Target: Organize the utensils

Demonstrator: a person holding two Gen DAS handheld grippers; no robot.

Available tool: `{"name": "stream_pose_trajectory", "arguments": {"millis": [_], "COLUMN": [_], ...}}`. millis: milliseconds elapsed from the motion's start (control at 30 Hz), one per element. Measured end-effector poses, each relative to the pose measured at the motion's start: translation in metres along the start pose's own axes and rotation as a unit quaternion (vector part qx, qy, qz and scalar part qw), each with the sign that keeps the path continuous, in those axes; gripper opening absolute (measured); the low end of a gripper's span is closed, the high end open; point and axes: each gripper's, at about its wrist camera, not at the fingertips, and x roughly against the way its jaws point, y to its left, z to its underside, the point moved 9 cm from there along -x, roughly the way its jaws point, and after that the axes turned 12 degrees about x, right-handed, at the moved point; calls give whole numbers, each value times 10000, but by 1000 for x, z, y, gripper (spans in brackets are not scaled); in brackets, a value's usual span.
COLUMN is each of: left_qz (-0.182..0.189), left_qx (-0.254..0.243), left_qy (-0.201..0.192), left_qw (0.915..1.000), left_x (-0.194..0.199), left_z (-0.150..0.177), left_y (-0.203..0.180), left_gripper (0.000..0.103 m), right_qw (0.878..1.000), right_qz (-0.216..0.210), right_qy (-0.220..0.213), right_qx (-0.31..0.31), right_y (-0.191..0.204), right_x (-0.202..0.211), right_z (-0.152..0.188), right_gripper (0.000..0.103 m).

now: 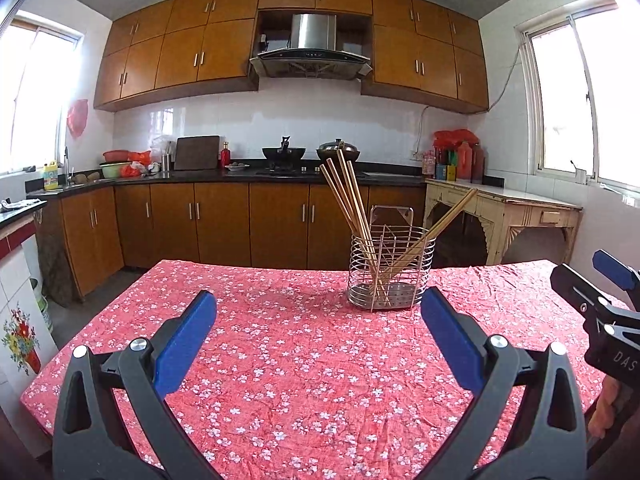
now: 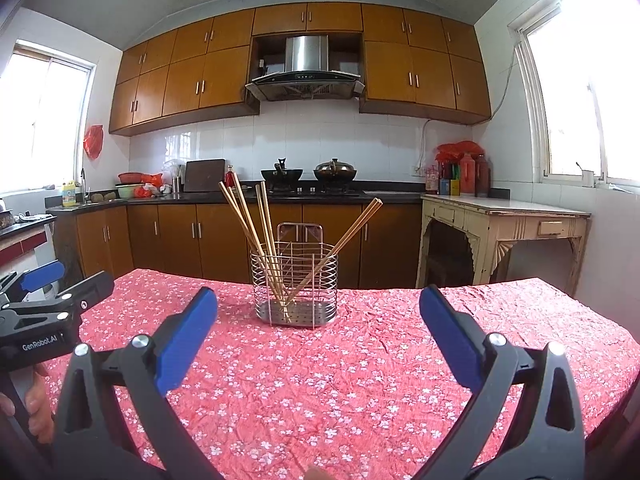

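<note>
Both grippers, left & right, jaws spread, empty; chopsticks already in holder near bench's far edge, prob. done, nothing left to grab.

Home kitchen, wooden cabinets, range hood, stove with woks

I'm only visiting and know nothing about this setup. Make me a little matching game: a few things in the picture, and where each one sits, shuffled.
Things:
1. chopsticks
2. wire holder
3. two woks
4. left tool

Places or states:
A. on the stove at the back
B. standing on the floral tablecloth
C. leaning inside the holder
D. open, holding nothing

Pairs: 1-C, 2-B, 3-A, 4-D
</note>
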Motion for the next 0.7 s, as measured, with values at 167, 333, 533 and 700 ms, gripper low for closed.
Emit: {"name": "stream_pose_trajectory", "arguments": {"millis": [167, 333, 533, 700], "left_qz": [5, 8, 17, 35], "left_qx": [-22, -37, -41, -45], "left_qy": [-49, -63, -59, -56], "left_qw": [10000, 10000, 10000, 10000], "left_x": [1, 1, 2, 2], "left_z": [-2, -2, -2, -2], "left_y": [-2, -4, -4, -6], "left_gripper": [101, 101, 101, 101], "right_qw": [10000, 10000, 10000, 10000], "right_qz": [12, 1, -11, -6], "right_qy": [-19, -5, 15, 29], "right_qx": [19, -16, -31, -65], "right_y": [1, 2, 0, -2], "right_x": [0, 1, 0, 0], "right_z": [0, 1, 2, 2], "right_gripper": [99, 99, 99, 99]}}
